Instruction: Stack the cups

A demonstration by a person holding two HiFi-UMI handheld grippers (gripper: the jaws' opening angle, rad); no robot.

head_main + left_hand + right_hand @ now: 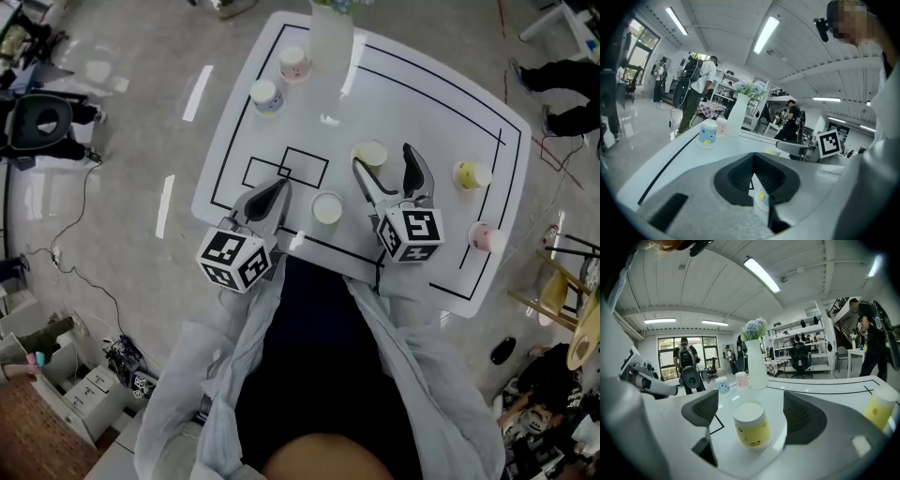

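Right claw released around a yellow cup

The right claw (752, 411) is wide open, and the upside-down yellow cup (751, 427) stands untouched between its jaws near the middle of the counter (427, 103). The left claw (278, 187) is clenched on nothing by the near edge, with a white cup (327, 208) just beside it.

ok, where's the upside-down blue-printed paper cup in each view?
Head view: blue-printed paper cup, upper part, left of centre.
Left gripper view: cup left of centre, mid-height.
Right gripper view: cup small, left of centre, just below mid-height.
Shared landmark: tall white vase; a pink-printed cup sits between it and the blue one in all three.
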